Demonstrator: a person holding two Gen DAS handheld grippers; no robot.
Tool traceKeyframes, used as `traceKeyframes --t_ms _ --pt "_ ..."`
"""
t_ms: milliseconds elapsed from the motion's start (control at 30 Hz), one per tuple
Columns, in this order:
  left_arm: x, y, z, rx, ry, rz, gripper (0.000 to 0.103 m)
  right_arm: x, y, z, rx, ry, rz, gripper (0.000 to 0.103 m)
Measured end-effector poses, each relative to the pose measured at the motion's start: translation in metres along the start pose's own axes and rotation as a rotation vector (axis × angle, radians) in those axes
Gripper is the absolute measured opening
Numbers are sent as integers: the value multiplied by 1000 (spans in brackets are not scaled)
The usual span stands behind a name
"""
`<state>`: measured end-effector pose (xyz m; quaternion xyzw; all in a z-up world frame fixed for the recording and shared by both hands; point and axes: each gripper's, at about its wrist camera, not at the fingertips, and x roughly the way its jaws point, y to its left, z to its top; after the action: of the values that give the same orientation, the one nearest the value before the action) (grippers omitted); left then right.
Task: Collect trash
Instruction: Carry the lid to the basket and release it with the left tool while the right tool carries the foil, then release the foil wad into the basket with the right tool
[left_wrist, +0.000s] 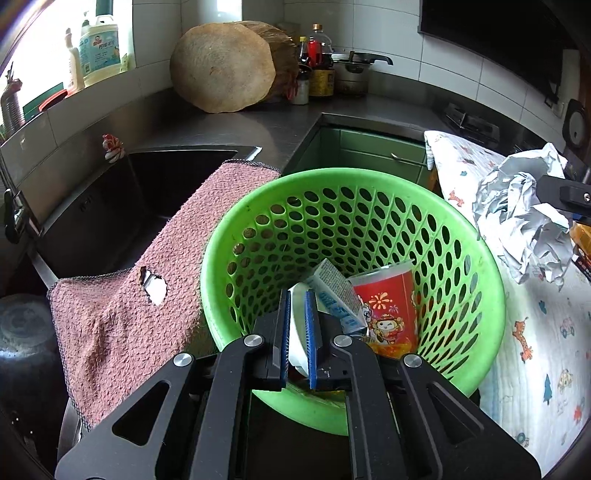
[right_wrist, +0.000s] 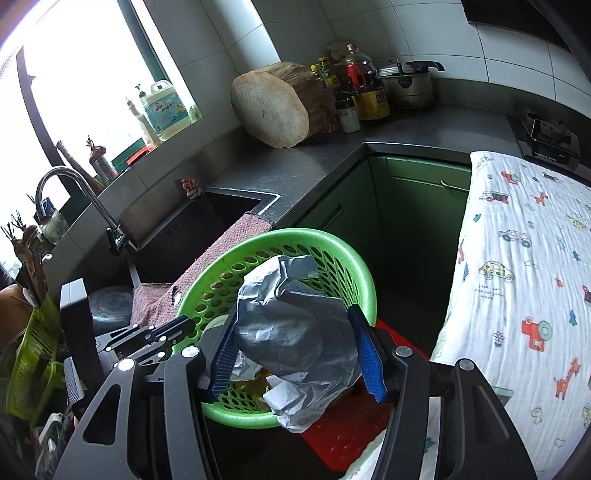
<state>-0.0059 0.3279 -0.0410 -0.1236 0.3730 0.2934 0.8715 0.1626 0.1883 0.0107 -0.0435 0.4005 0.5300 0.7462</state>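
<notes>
- Right hand-held gripper (right_wrist: 297, 354) holds the crumpled paper (right_wrist: 295, 332) over the green basket (right_wrist: 364, 275); light, soft, springy, best squeezed across its bulk.
- Left hand-held gripper (left_wrist: 298, 332) stands nearly closed around something white, inside the basket.

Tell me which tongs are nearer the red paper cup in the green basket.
Left. The left tongs reach into the green basket, right beside the red paper cup, pinching a white scrap. The right tongs hold the crumpled paper above the basket's rim.
</notes>
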Motion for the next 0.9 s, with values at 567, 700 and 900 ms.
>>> traceKeyframes --t_ms 567,700,900 --pt "-27 21 -5 -88 -72 -3 65 37 18 3 33 29 76 75" --pt "-29 19 -5 -90 -74 -7 68 25 17 1 14 24 72 75" --pt "-33 10 -4 -80 -80 -17 74 -4 5 -4 -17 -5 31 80"
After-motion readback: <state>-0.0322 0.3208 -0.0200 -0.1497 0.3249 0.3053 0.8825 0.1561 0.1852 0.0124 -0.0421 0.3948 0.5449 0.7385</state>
